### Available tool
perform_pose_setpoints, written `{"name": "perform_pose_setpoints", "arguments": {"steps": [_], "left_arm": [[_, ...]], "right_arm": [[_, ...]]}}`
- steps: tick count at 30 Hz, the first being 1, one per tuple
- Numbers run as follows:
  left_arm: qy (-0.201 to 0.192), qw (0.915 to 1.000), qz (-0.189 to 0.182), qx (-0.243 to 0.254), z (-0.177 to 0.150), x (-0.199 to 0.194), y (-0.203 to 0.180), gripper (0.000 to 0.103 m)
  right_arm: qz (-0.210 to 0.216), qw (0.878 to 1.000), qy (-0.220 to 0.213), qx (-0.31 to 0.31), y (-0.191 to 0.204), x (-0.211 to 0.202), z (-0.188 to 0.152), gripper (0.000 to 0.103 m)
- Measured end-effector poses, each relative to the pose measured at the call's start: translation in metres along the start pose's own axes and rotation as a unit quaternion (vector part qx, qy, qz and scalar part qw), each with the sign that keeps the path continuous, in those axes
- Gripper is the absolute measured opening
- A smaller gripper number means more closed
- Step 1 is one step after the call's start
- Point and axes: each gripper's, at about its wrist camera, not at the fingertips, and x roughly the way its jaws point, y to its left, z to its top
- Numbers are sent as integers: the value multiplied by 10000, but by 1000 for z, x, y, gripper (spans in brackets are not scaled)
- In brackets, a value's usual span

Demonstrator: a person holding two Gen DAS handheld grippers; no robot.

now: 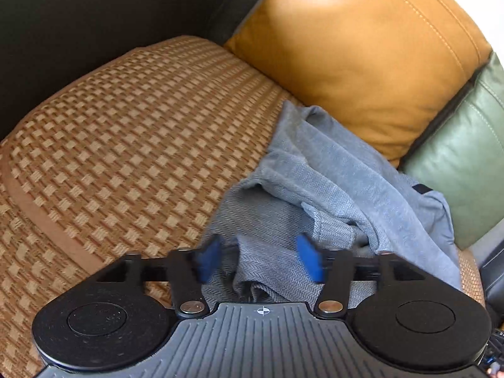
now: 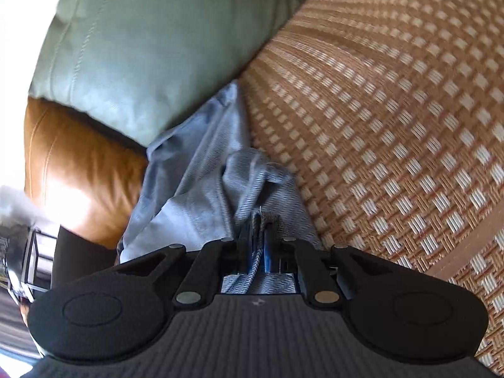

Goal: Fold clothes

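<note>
A grey herringbone garment lies crumpled on the woven seat mat, against the cushions. My left gripper hangs just over the garment's near edge. Its blue pads stand wide apart and cloth lies loose below them, not pinched. In the right wrist view the same garment runs from the cushions down to my right gripper. Those jaws are narrowly parted. A fold of the cloth stands between the pads, with a dark gap beside the right one.
A tan leather cushion and a green leather cushion lean at the back of the seat. The checkered mat spreads wide on either side of the garment. A dark frame and floor show past the sofa's edge.
</note>
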Motion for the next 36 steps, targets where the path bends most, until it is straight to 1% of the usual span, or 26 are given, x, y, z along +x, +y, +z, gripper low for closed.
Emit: {"name": "perform_pose_setpoints", "arguments": {"steps": [2, 3, 5, 7, 9, 12, 14, 15, 16, 17, 18, 19, 20, 21, 22, 23, 25, 28, 30, 31, 32, 33, 34, 36], "left_arm": [[5, 10000, -33, 0, 4, -10, 3, 77], [-36, 10000, -14, 76, 6, -17, 3, 77], [-128, 9995, 62, 273, 9, -33, 2, 78], [-133, 9988, -43, 477, 5, -51, -4, 78], [-111, 9976, -162, 659, 0, -66, -11, 78], [36, 9960, -200, 867, -15, -70, -23, 78], [165, 9937, -170, 1098, -26, -65, -33, 74], [213, 9914, -157, 1282, -31, -62, -39, 72], [237, 9882, -131, 1508, -35, -59, -46, 66], [257, 9844, -100, 1736, -39, -56, -52, 59], [215, 9787, 45, 2043, -42, -53, -58, 56], [169, 9717, 192, 2348, -46, -49, -64, 55], [70, 9627, 406, 2674, -48, -46, -68, 55], [7, 9532, 574, 2968, -50, -43, -71, 55], [10, 9466, 689, 3151, -51, -38, -71, 55], [47, 9424, 773, 3255, -51, -35, -69, 55], [179, 9366, 855, 3392, -49, -28, -62, 55], [203, 9310, 962, 3516, -47, -20, -59, 56], [218, 9289, 906, 3584, -46, -17, -61, 59], [224, 9278, 880, 3619, -45, -15, -62, 63], [211, 9254, 890, 3677, -45, -13, -64, 67], [199, 9231, 902, 3734, -45, -11, -65, 68], [207, 9216, 944, 3760, -44, -8, -66, 69], [239, 9200, 974, 3789, -43, -4, -67, 69]], "right_arm": [[-25, 9999, -80, 125, -2, -6, -1, 44], [-37, 9999, -104, 55, 0, -11, -1, 46], [-64, 9998, -142, -155, 6, -23, -2, 46], [-82, 9986, -206, -480, 20, -38, -5, 46], [12, 9965, -220, -803, 35, -52, -11, 46], [247, 9933, -48, -1129, 53, -61, -27, 46], [217, 9891, 107, -1455, 65, -59, -38, 46], [107, 9838, 147, -1784, 73, -58, -43, 45], [-103, 9742, 131, -2253, 85, -56, -50, 45], [-364, 9594, 78, -2794, 94, -53, -57, 45], [-633, 9405, 19, -3339, 103, -51, -63, 45], [-909, 9189, -52, -3838, 109, -46, -69, 45], [-1184, 8943, -127, -4313, 115, -41, -75, 45], [-1383, 8736, -173, -4664, 116, -37, -78, 46], [-1492, 8608, -158, -4862, 116, -33, -79, 48], [-1583, 8497, -128, -5028, 115, -28, -80, 50], [-1625, 8431, -39, -5126, 110, -22, -77, 51], [-1575, 8378, 39, -5227, 106, -13, -77, 52], [-1549, 8288, 110, -5375, 107, -7, -81, 60], [-1523, 8265, 171, -5416, 107, -4, -83, 60], [-1492, 8249, 238, -5447, 108, 0, -85, 60], [-1487, 8254, 271, -5440, 109, 1, -86, 60], [-1488, 8264, 295, -5423, 109, 3, -86, 60], [-1534, 8237, 277, -5451, 110, 6, -86, 60]]}}
